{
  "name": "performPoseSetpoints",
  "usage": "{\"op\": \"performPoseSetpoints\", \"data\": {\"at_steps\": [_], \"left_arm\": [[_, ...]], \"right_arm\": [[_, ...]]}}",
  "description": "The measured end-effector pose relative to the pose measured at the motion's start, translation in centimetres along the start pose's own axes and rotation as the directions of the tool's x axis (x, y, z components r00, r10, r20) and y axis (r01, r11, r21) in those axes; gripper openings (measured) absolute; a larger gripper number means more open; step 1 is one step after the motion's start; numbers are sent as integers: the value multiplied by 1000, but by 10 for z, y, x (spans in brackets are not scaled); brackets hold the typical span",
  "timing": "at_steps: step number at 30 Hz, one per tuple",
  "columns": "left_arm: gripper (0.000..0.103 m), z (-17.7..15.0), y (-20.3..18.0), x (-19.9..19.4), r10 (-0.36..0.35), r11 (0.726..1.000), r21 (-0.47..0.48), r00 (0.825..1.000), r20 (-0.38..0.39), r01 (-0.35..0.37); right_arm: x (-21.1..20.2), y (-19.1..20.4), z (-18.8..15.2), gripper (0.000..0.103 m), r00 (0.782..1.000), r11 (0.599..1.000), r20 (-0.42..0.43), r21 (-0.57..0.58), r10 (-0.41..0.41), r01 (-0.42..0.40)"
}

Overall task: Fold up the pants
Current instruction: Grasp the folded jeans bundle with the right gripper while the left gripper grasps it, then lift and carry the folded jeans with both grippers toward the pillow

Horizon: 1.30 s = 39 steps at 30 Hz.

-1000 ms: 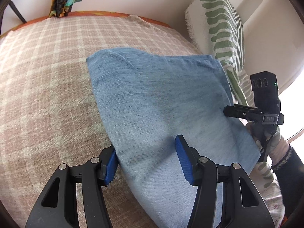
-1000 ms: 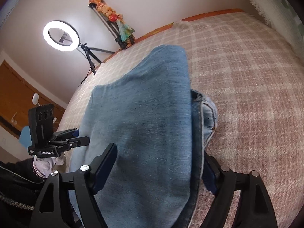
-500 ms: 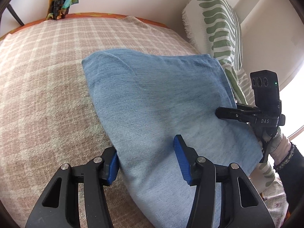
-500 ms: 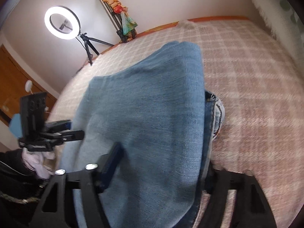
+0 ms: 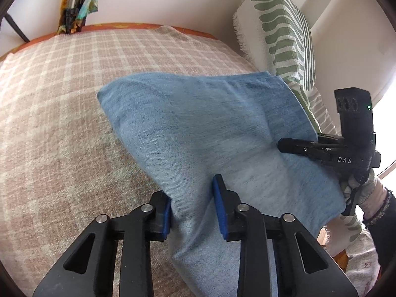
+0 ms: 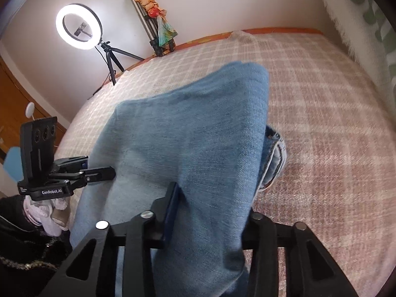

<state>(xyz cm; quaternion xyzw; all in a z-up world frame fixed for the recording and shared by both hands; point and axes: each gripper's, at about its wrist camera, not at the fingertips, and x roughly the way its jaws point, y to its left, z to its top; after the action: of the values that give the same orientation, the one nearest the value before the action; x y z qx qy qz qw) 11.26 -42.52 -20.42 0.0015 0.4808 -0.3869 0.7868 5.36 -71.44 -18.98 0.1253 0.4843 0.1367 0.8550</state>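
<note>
2 handheld grippers close on a pair of blue denim pants (image 5: pixel 198 128) spread over a checked bedspread (image 5: pixel 61 104).

In the left wrist view, the left gripper (image 5: pixel 193 208) has its 2 blue pads (image 5: pixel 219 205) narrowing on the near edge of the cloth, a ridge of denim pinched up between them; the jaws are closing and the pads appear to press on the fabric. In the right wrist view, the right gripper (image 6: pixel 210 212) is likewise closing, a thick fold of denim filling the gap; its right-hand finger is hidden under the cloth, so full contact there cannot be told.

To do this step well, both grips likely need to catch every layer at the near edge before any lift, and the 2 hands should rise evenly so the fold stays square; a shallow pinch on the top layer alone risks the layers sliding apart.

The pants lie already doubled, running away from both jaws toward the middle of the bed, with a seamed edge (image 6: pixel 274 148) peeping from beneath on the right side. A leaf-patterned pillow (image 5: pixel 279 32) stands just beyond, and a ring light (image 6: pixel 78 27) glows by the wall.
</note>
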Motion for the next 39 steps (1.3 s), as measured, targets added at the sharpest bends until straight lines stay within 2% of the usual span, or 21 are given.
{"op": "performPoseSetpoints", "data": {"at_steps": [4, 8, 20, 29, 39], "left_arm": [[22, 2, 2, -7, -6, 1000, 1, 1000, 11, 6], [17, 3, 4, -18, -26, 1000, -4, 999, 29, 26], [14, 11, -10, -50, -84, 996, 41, 993, 80, 81], [13, 27, -8, -64, -82, 995, 72, 990, 118, 73], [13, 61, -7, -80, -52, 992, 125, 980, 191, 29]], "right_arm": [[-8, 13, 1, 25, 998, 998, 8, -33, -55, 55], [-19, 27, 2, 22, 995, 994, 36, -59, -90, 92], [-46, 58, 7, 19, 988, 991, 108, -70, -107, 115], [-57, 75, 19, 18, 983, 991, 158, -74, -99, 111], [-62, 85, 57, 18, 966, 989, 237, -84, -102, 125]]}}
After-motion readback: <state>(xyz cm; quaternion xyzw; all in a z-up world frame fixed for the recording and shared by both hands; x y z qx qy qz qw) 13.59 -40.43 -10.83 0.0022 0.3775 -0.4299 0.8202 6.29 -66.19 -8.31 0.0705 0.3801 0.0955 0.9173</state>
